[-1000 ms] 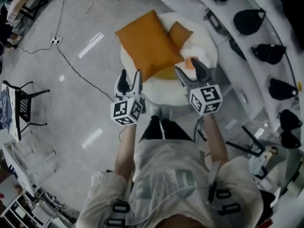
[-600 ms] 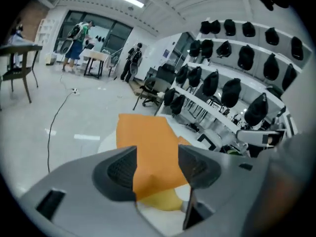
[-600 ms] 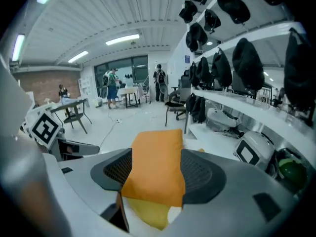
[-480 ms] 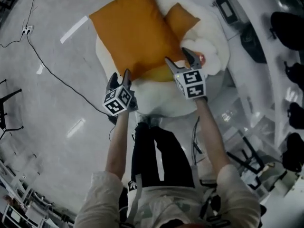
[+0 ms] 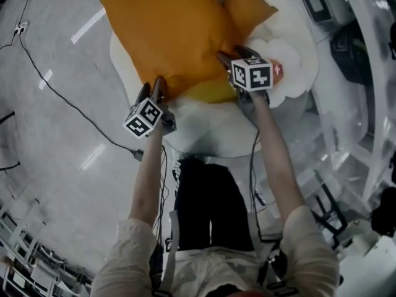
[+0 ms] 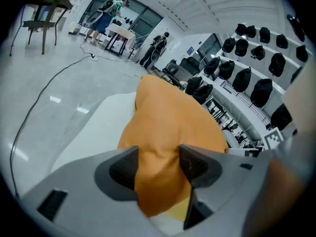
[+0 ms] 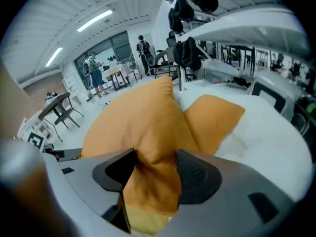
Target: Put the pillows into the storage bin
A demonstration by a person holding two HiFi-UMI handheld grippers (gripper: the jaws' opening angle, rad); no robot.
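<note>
A big orange pillow (image 5: 167, 36) lies on a round white cushion (image 5: 210, 132). A smaller orange pillow (image 5: 247, 11) and a yellow one (image 5: 213, 93) peek from beneath it. My left gripper (image 5: 153, 86) is at its near left corner. The jaws are opening, and the orange fabric (image 6: 168, 117) fills the gap of the left gripper (image 6: 158, 164). At the near right corner is my right gripper (image 5: 235, 54). Its jaws are closing a little around creased orange fabric (image 7: 133, 117), seen past the right gripper (image 7: 155, 169), but still stand wide. No storage bin is in view.
A black cable (image 5: 62, 98) runs over the grey floor at the left. Curved white shelving with black bags (image 5: 352, 42) stands at the right. A small pink thing (image 5: 276, 70) lies on the white cushion (image 7: 266, 137) by the right gripper.
Both grippers have reached forward from short of the cushion to the big orange pillow's near corners, and the head view has closed in on the pillows.
</note>
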